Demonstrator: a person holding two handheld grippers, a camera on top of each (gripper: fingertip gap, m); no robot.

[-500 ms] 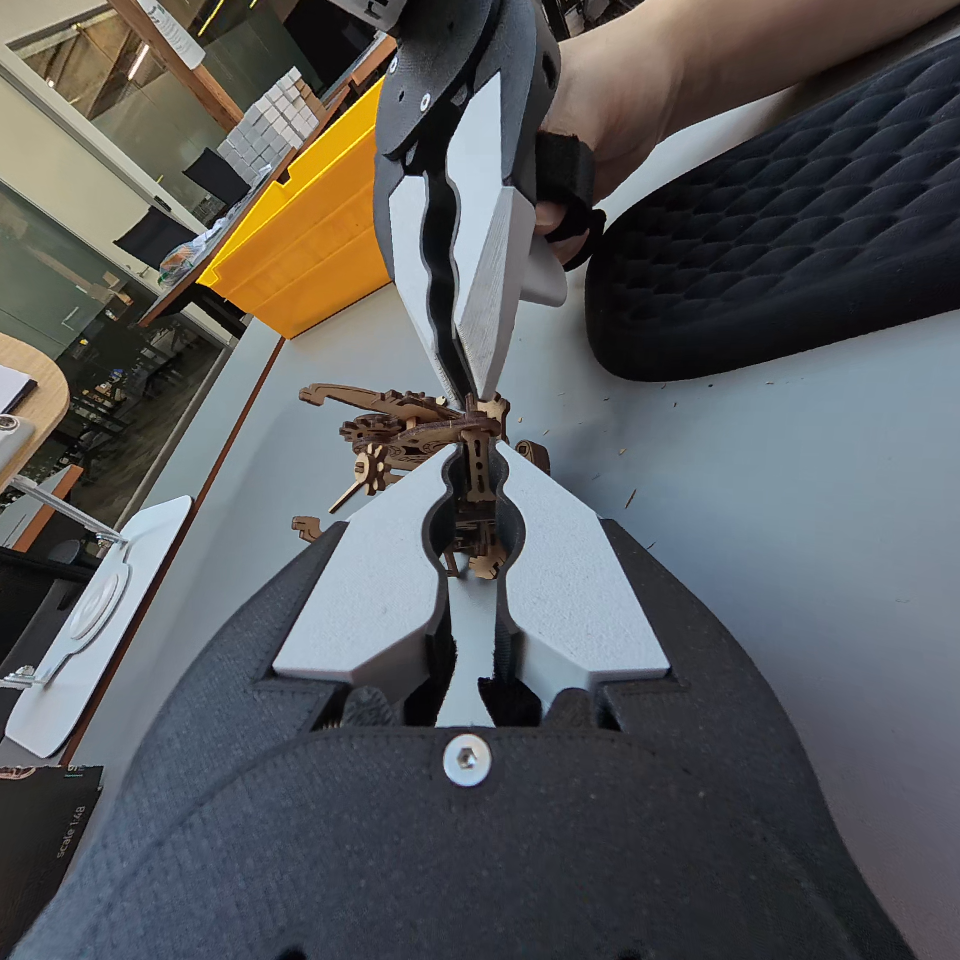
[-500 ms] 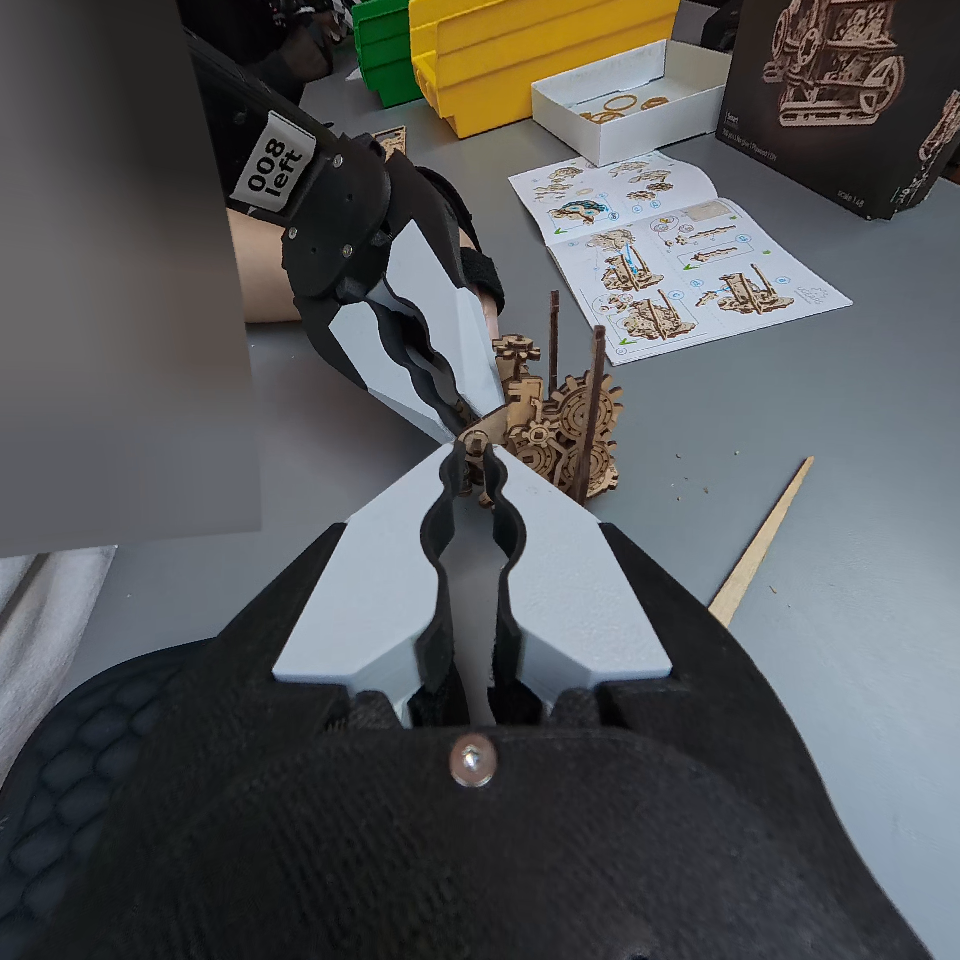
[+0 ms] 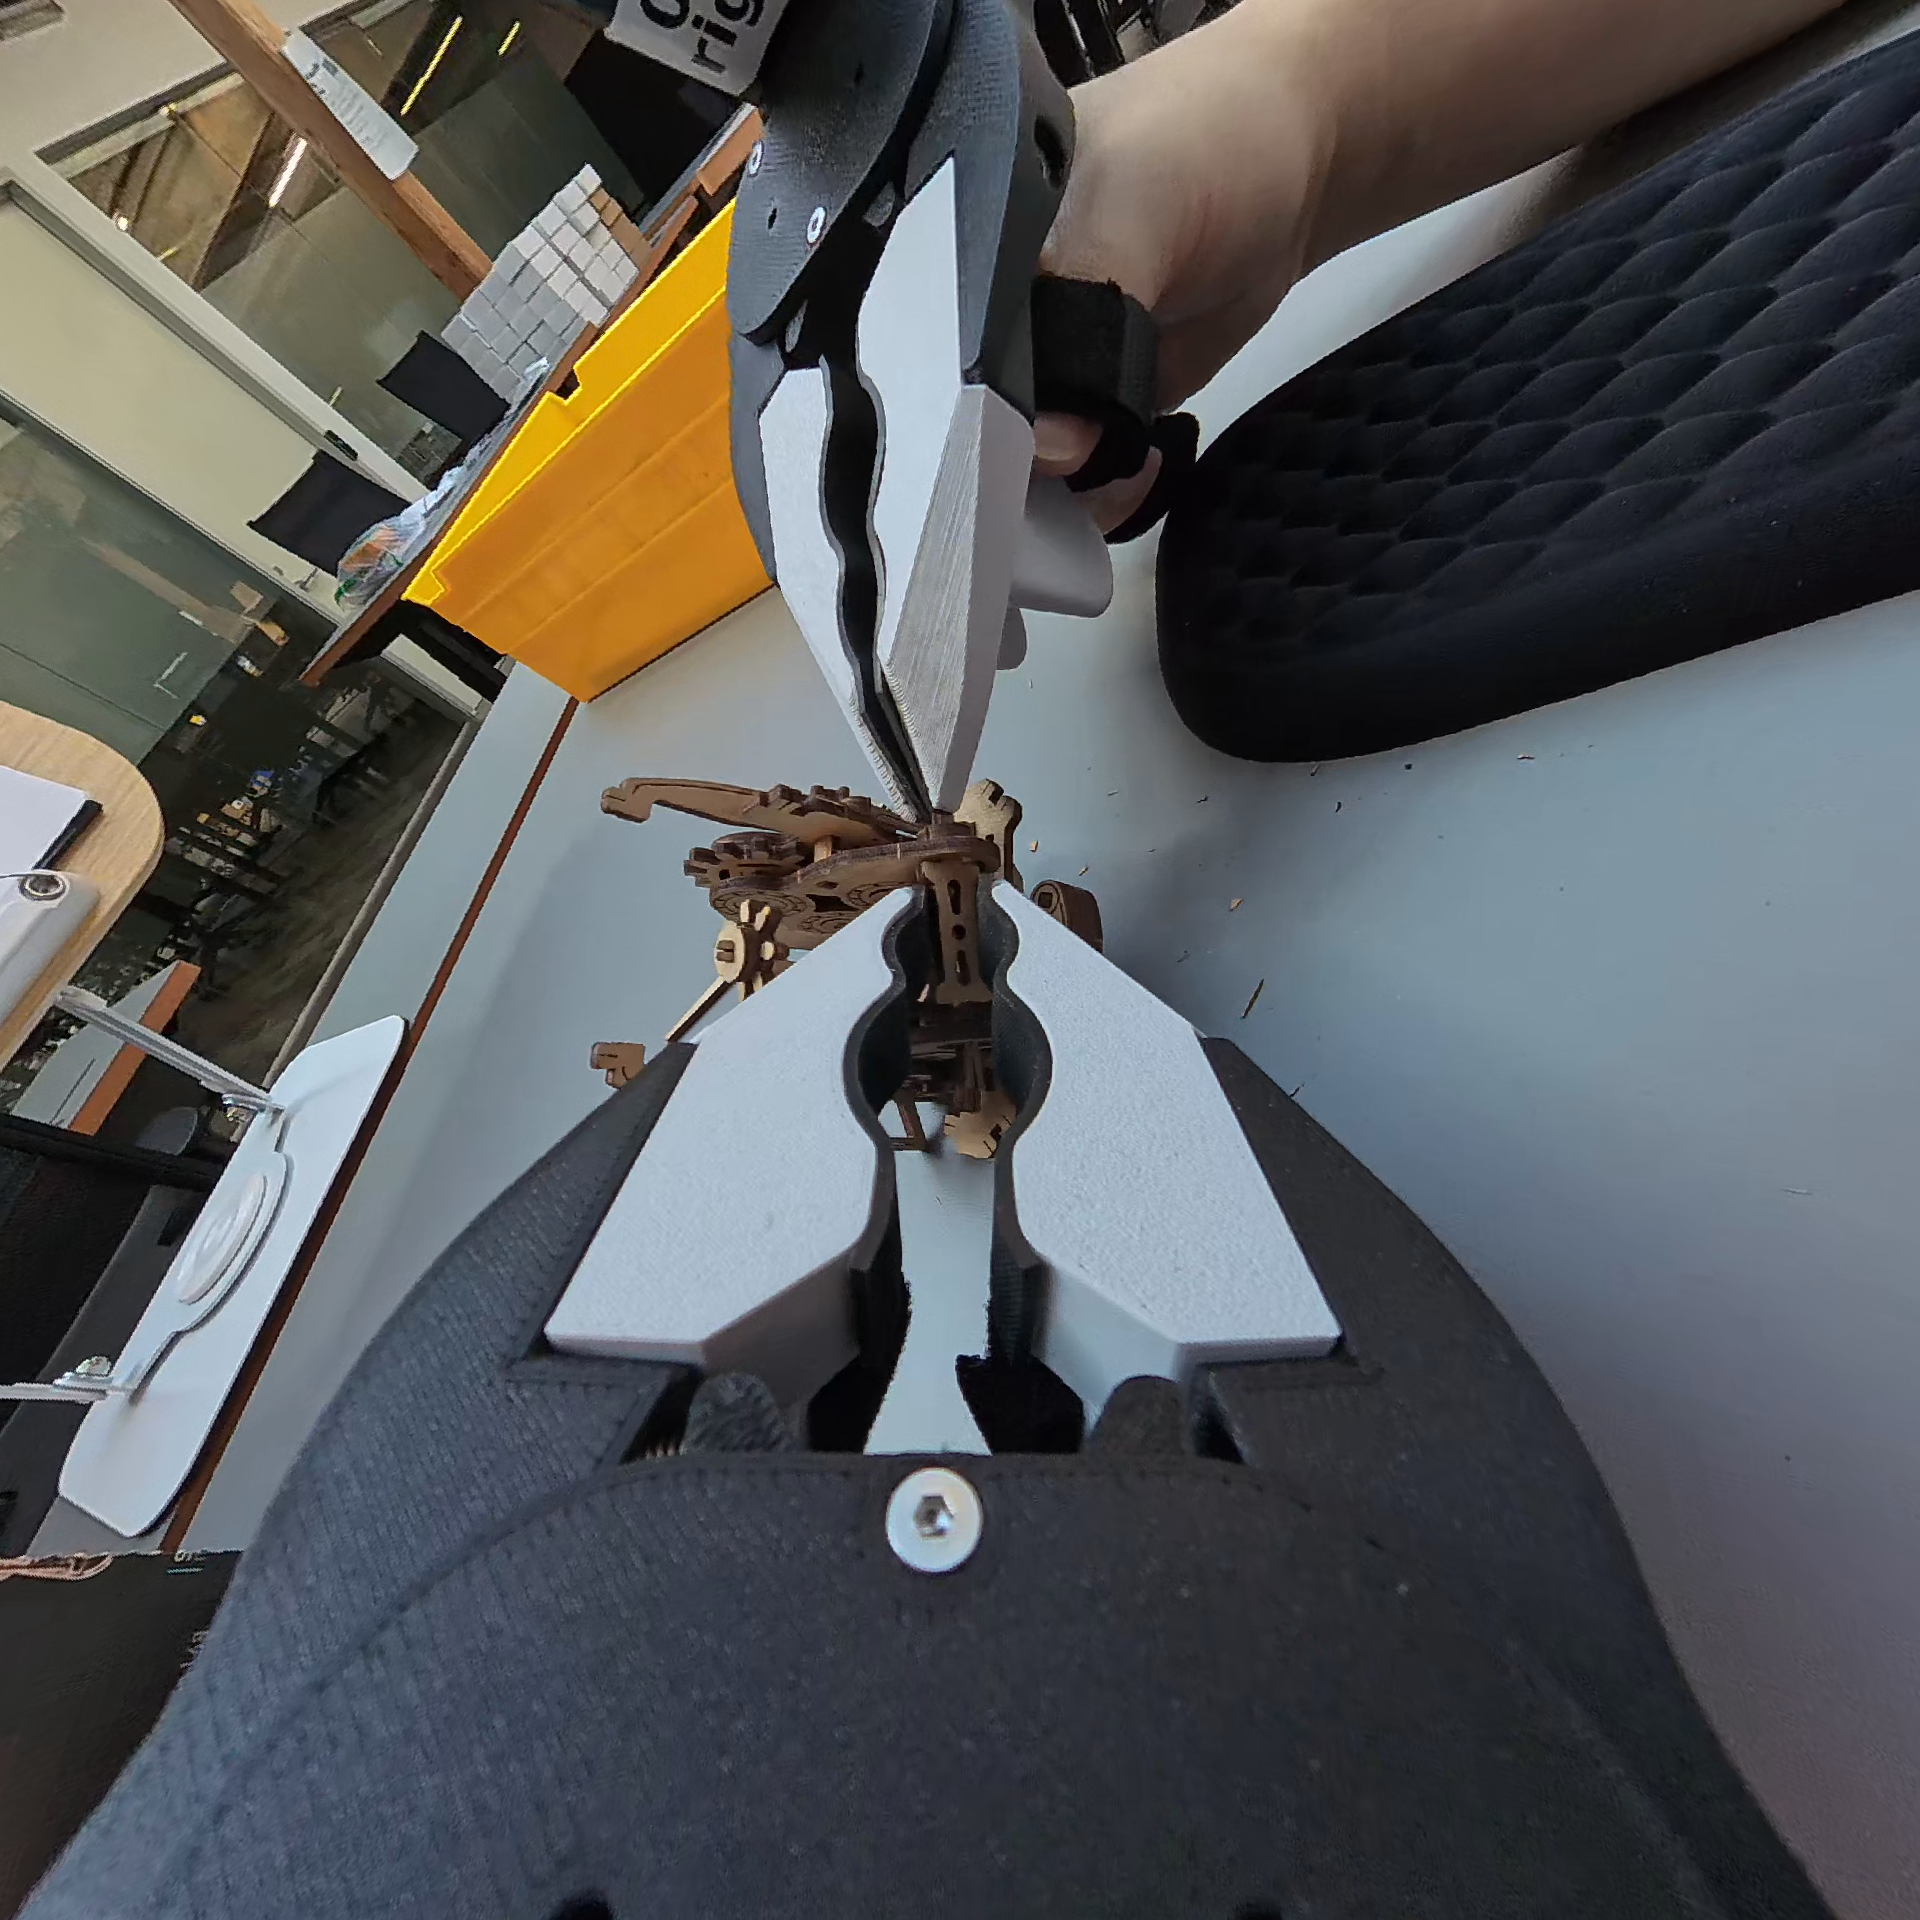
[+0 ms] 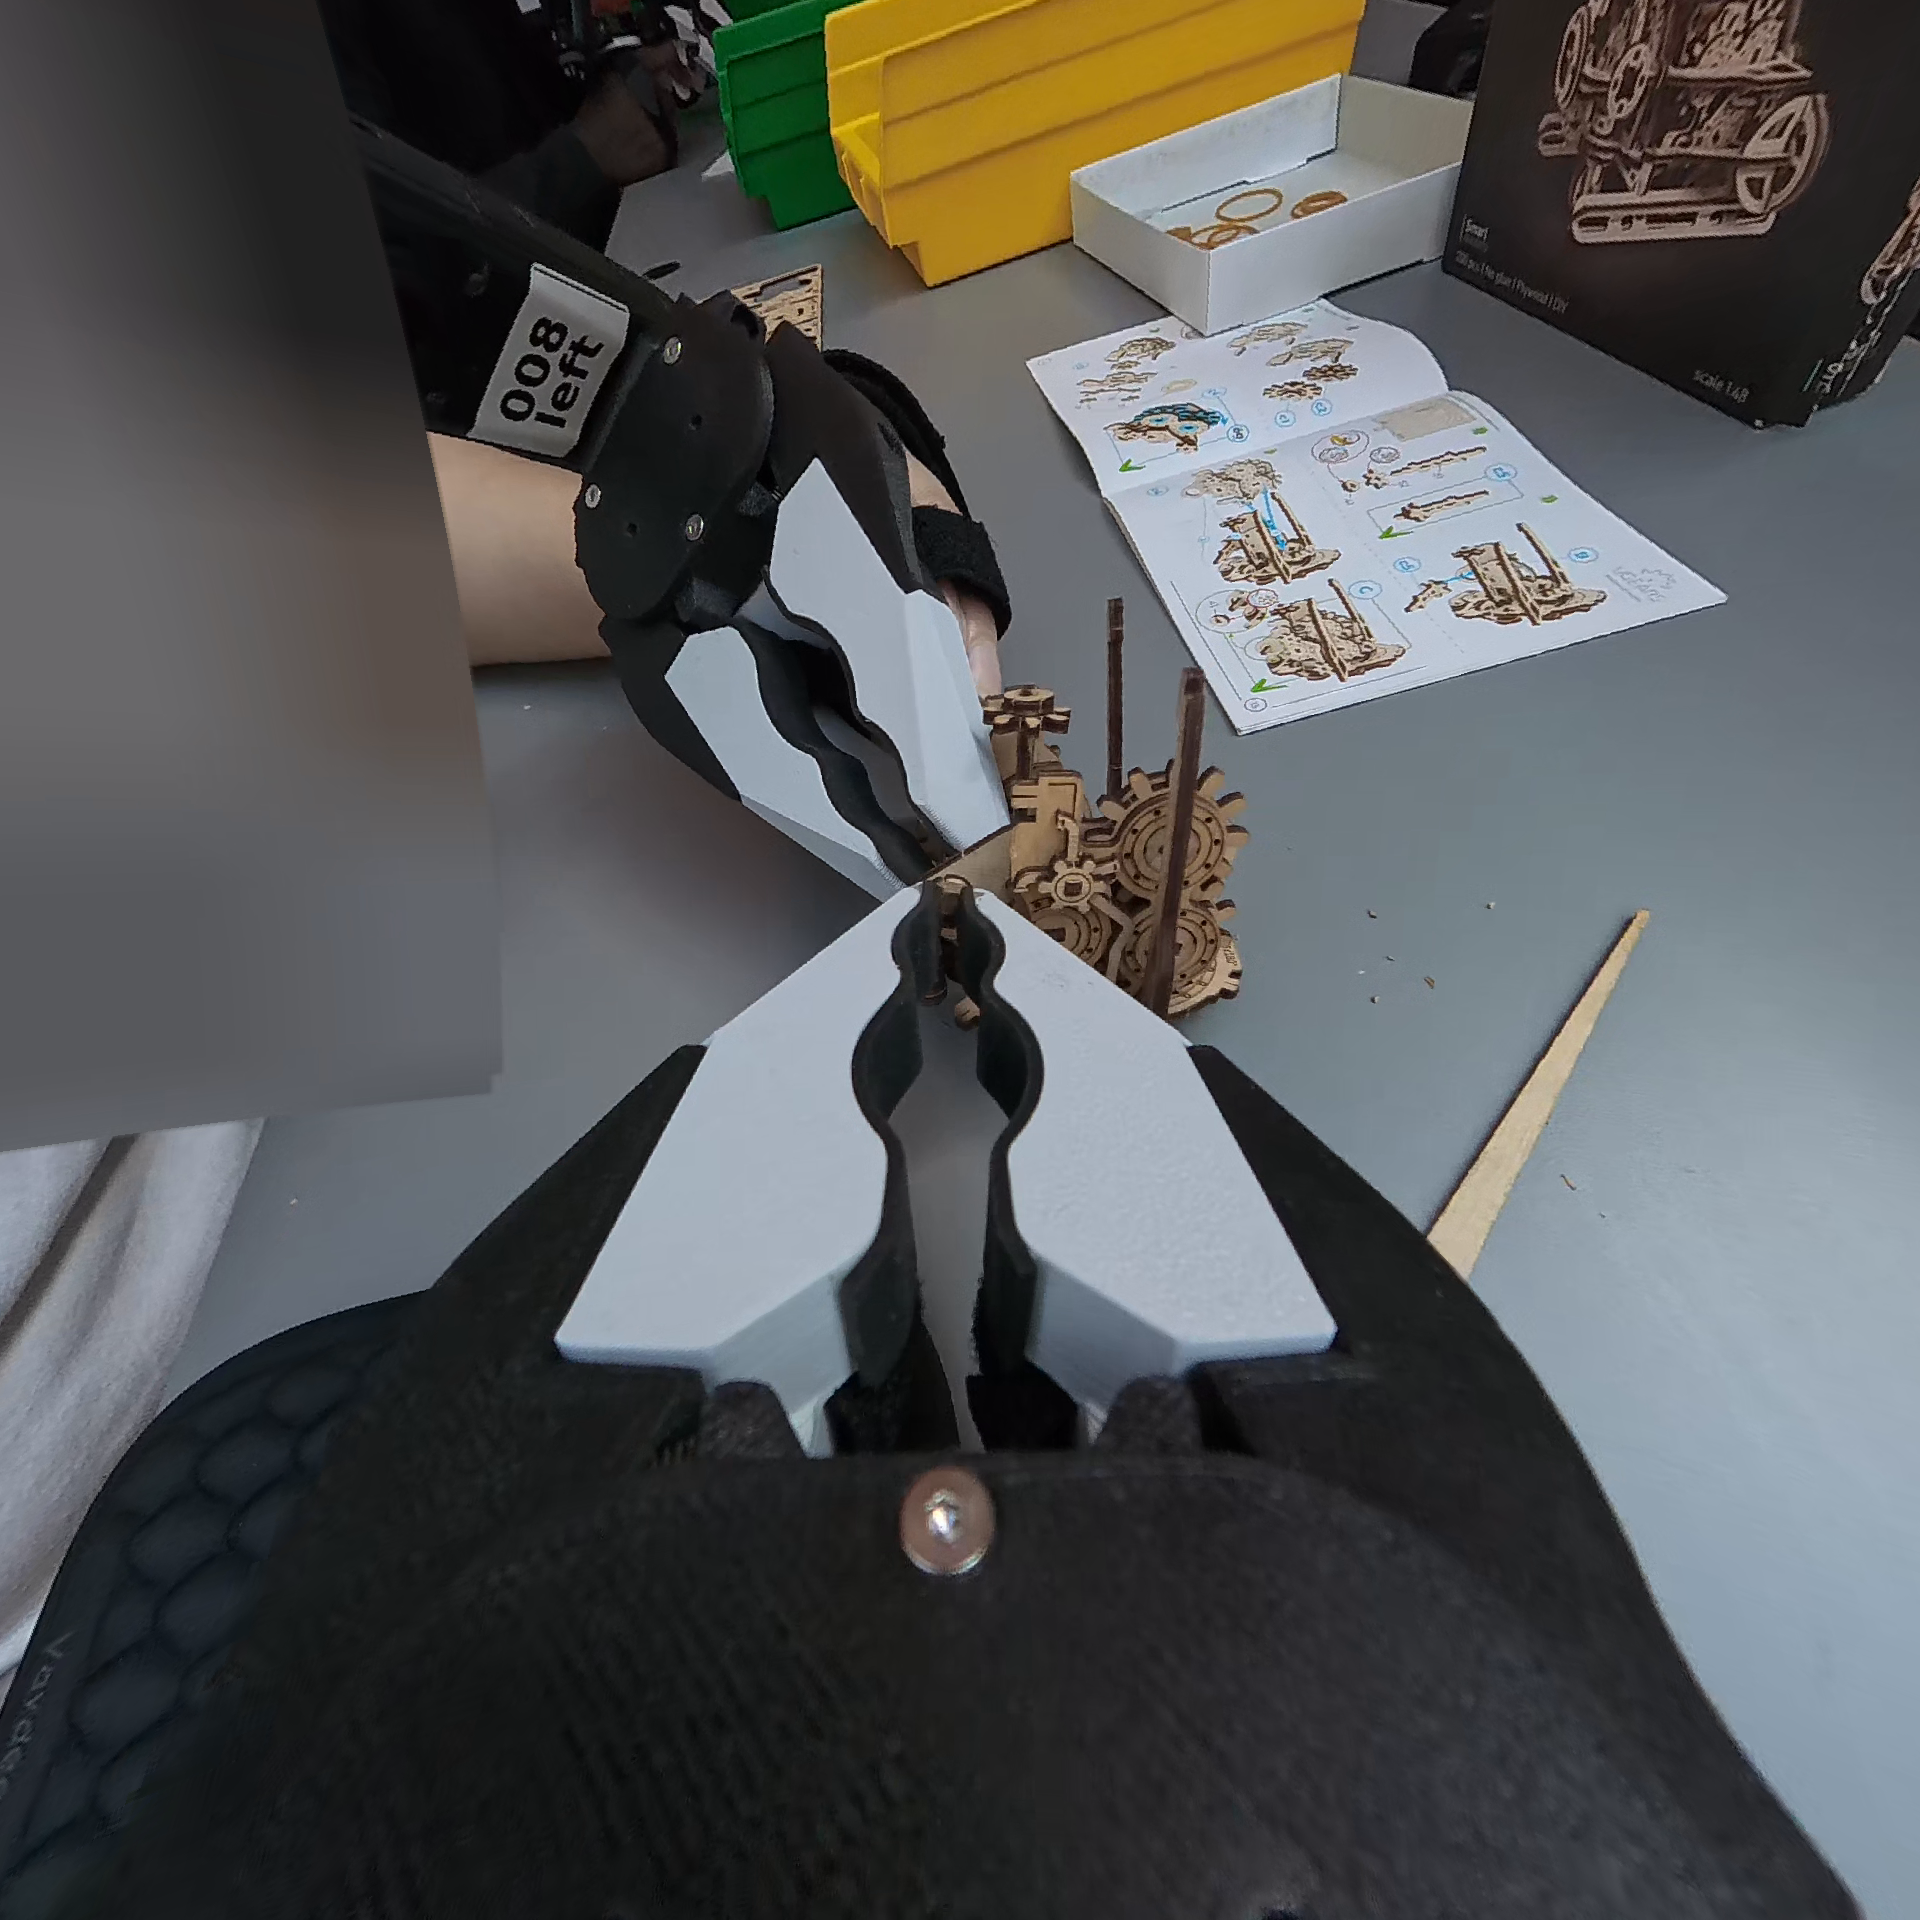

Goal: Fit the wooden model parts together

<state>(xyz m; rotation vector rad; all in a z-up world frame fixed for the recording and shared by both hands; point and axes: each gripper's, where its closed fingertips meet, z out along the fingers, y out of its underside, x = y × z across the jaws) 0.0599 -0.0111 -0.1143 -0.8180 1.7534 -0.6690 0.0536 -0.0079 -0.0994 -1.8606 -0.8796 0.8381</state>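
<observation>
Plainly brown, gear-studded wooden model (image 4: pixel 1132 883)

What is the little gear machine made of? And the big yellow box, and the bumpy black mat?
The gear machine looks like thin plywood, bare and matt: pale faces with dark brown edges, likely laser-cut. The yellow box seems to be hard plastic, smooth with a slight shine. The black mat looks like soft foam or padded fabric, going by its quilted dimples, though I can't tell which.
</observation>
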